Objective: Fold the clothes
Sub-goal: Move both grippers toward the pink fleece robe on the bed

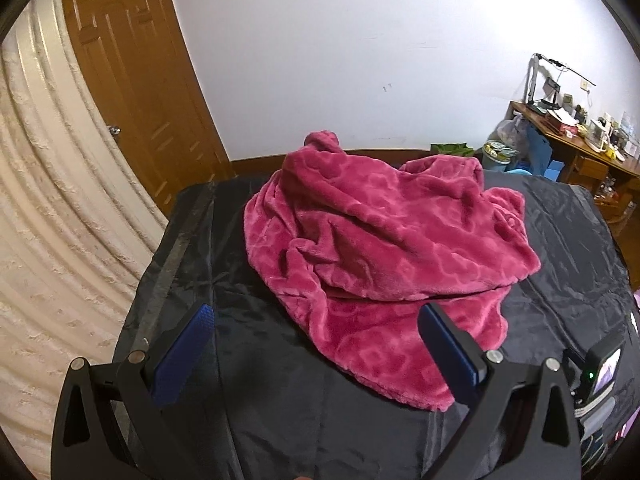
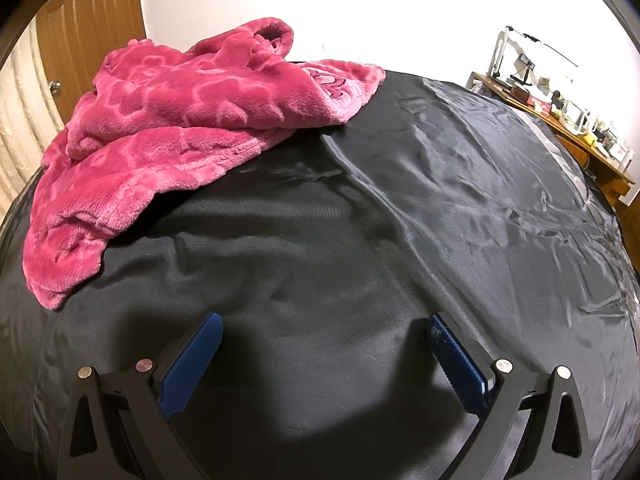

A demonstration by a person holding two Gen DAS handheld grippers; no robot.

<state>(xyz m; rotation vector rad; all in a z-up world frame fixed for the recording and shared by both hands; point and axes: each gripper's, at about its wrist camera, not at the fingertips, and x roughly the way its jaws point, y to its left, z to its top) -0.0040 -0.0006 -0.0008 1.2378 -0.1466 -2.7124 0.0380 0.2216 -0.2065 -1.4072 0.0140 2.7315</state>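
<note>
Here, left tongs (image 1: 316,312) and right tongs (image 2: 325,320) both wide apart, empty, above the black sheet (image 2: 360,240), pink fleece garment (image 1: 380,240) ungripped.

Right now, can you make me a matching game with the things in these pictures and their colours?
Things:
1. fluffy garment
2. sheet on the bed
3. door
4. pads on the right tool

Colours:
A. brown
B. blue
C. pink
D. black

Pairs: 1-C, 2-D, 3-A, 4-B
</note>
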